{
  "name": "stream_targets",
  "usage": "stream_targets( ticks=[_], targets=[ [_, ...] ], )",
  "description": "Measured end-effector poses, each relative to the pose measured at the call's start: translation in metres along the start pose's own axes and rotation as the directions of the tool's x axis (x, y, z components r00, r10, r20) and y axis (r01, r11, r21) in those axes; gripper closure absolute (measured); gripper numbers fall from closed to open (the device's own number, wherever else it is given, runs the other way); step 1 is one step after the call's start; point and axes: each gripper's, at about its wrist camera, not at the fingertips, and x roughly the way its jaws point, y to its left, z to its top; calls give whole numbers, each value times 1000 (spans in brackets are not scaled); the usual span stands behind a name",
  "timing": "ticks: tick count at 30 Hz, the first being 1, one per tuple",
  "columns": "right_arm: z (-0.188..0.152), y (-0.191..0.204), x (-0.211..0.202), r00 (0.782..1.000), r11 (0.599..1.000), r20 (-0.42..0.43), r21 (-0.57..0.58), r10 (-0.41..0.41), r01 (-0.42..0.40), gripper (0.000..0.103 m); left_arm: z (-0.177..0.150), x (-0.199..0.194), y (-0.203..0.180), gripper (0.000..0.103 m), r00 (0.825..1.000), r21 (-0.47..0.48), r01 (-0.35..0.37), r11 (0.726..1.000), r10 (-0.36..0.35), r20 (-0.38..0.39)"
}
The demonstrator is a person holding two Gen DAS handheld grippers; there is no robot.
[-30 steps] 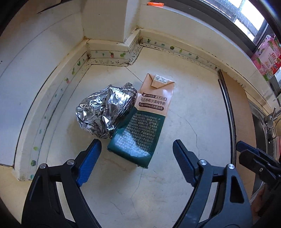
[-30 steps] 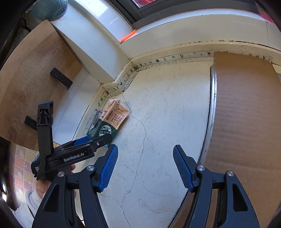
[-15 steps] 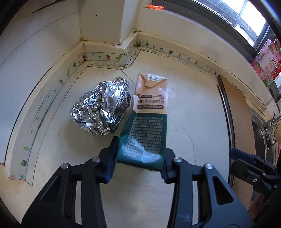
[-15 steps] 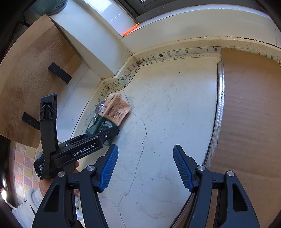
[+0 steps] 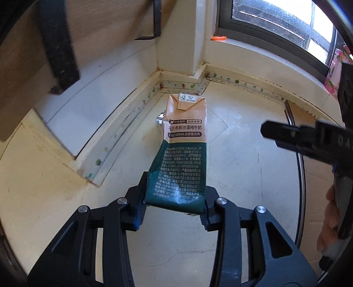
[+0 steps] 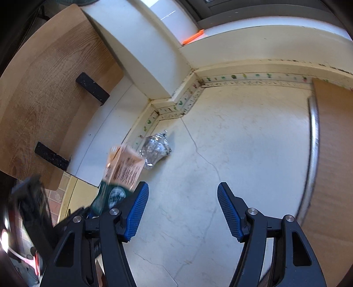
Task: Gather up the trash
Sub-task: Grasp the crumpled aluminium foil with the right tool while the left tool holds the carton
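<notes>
Right wrist: cracked cream countertop (image 6: 253,154), window corner

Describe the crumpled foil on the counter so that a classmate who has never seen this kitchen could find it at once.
Start at the window and follow the white pillar down to the counter's inner corner. Just in front of it, on the pale countertop, lies the foil ball. It alone is silver and crinkled; the nearby milk carton is printed orange and green.

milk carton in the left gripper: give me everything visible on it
The milk carton is a slim paper box, peach-orange on its upper part with a folded, glued top flap and a white recycling label, dark green below with dense white print. Its green end looks creased. The left gripper clamps that lower end, pads on both sides. It is lifted off the countertop, tilting away from the camera, above the foil ball.
</notes>
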Motion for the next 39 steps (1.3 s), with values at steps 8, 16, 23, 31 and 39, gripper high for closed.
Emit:
stream_targets(
  ticks=[8,16,23,31,39],
  targets=[
    [31,23,46,999,999,-10,0,38,-38,36,-41,-31,44,68,988,-135,-151,979,155,22],
    [42,42,101,994,996,-82,57,71,-67,36,-59,-50,96,68,958,-318,-265,910,285,16],
    [48,48,131,994,993,-96,111,53,-42,38,-70,-56,119,68,946,-384,-306,871,323,-21],
    [42,45,125,996,995,-93,96,6,3,59,-72,-69,120,68,946,-371,-306,877,325,-13],
    [4,38,74,997,992,-78,120,-19,29,65,-83,-103,113,69,969,-302,-229,925,245,16]
  ],
)
